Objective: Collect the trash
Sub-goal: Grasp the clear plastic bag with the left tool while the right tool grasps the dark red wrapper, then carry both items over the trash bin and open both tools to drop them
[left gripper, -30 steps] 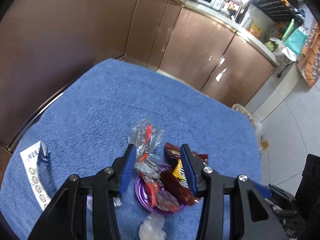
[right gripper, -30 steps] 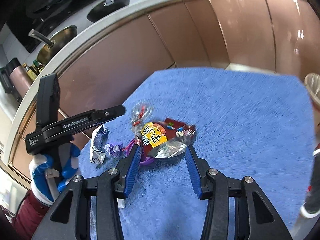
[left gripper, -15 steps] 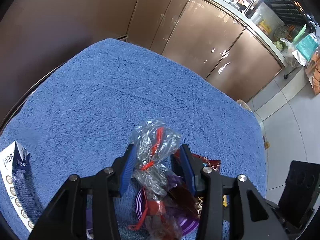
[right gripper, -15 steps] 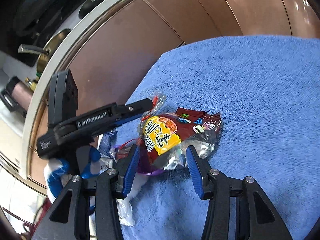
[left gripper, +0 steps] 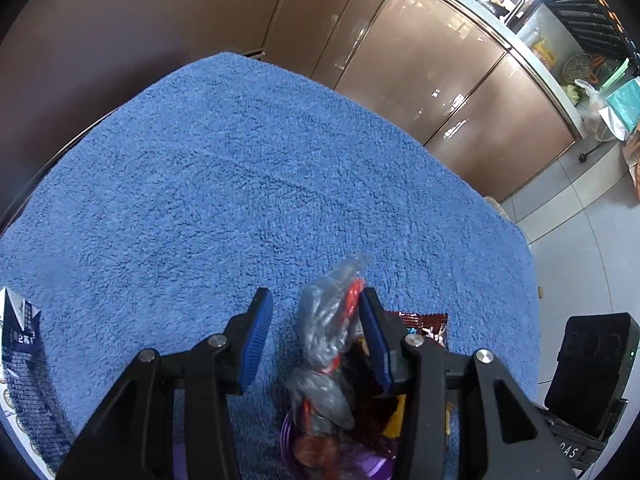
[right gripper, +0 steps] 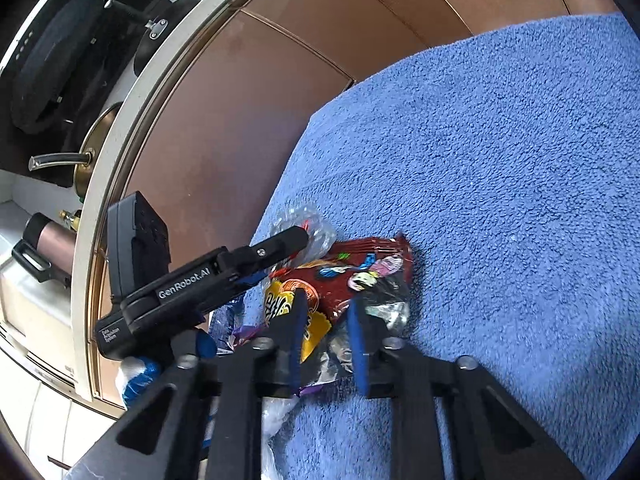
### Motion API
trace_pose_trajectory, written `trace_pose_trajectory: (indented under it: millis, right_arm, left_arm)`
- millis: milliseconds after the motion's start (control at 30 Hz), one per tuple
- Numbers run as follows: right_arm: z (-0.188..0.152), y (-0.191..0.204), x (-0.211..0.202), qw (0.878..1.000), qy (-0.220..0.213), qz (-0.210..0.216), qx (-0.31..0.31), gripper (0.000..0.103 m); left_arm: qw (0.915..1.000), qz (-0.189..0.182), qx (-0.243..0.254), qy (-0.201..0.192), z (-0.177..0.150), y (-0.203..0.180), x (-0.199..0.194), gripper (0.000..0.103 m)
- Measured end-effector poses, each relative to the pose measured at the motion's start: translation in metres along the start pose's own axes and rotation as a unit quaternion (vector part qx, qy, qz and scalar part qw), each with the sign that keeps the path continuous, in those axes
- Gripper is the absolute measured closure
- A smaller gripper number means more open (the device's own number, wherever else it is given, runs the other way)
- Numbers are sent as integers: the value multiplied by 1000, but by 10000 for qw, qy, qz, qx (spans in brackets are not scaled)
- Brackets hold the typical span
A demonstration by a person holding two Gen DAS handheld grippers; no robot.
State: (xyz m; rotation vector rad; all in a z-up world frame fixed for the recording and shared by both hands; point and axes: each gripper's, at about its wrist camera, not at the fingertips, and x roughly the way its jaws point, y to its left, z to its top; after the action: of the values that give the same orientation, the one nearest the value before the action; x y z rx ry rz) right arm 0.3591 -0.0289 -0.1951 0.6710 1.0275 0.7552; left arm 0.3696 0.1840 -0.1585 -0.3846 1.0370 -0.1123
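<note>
Snack bag [right gripper: 352, 280] between right tool [right gripper: 326, 336] fingers

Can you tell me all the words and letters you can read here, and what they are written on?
"GenRobot.AI": white letters on the side of the left gripper, seen from the right wrist camera.
Small white label lower on that gripper's body: too small to read.
Yellow patch on the red snack bag: letters partly hidden, not readable.
Blue and white carton: print too blurred to read.
Black box: white letters below it cut off, unreadable.
</note>
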Motion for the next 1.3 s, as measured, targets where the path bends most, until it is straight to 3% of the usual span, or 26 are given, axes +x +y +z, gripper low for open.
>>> trace_pose_trajectory:
  millis: [167,367,967,1300]
  right_arm:
    - [-2,-3,0,9999,-43,133,26,97]
    - [-3,-4,-9,9989,-100,461,39,102]
    - [-10,58,-65,9947,-532,635,-616,103]
    - [-22,78,-126,9904,-1008,589,-740,103]
  left_arm:
    - [9999,-109,-88,13,1,1,5,81]
    - [9997,-142,-129,-135,1,2,-6,90]
    - [9976,-163,-22,-668,-7,-9,-82,93]
    - [9945,-258,248,-981,-15,-48,-132,93]
